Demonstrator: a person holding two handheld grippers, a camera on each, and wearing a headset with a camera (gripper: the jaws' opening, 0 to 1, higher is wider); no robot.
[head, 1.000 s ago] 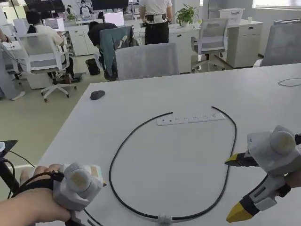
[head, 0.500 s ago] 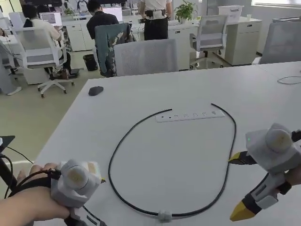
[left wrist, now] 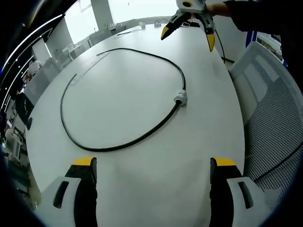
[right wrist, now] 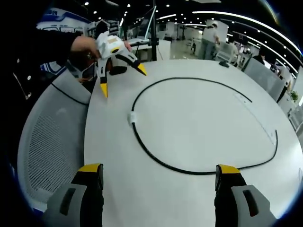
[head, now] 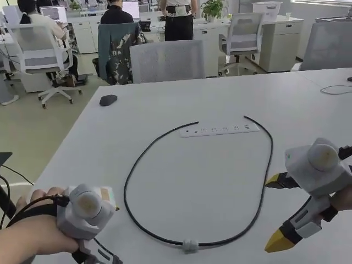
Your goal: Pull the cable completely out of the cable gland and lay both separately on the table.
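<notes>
One broad white bench (head: 192, 181) carries everything. Across it the black cable (head: 271, 148) lies in a slack open loop, its ends apart beside a power strip (head: 219, 130). The left gripper (left wrist: 154, 163) and right gripper (head: 270, 215) hover wide-jawed and empty either side of the loop's near bend, probably ready to grasp. There sits the cable gland (head: 190, 245), with the cable threaded through it.

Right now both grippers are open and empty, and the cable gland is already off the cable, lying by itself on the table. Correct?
One thing is wrong: the cable gland is not off. The head view shows it threaded on the cable, at the near bend of the loop on the table. The left gripper and right gripper are indeed open and empty.
</notes>
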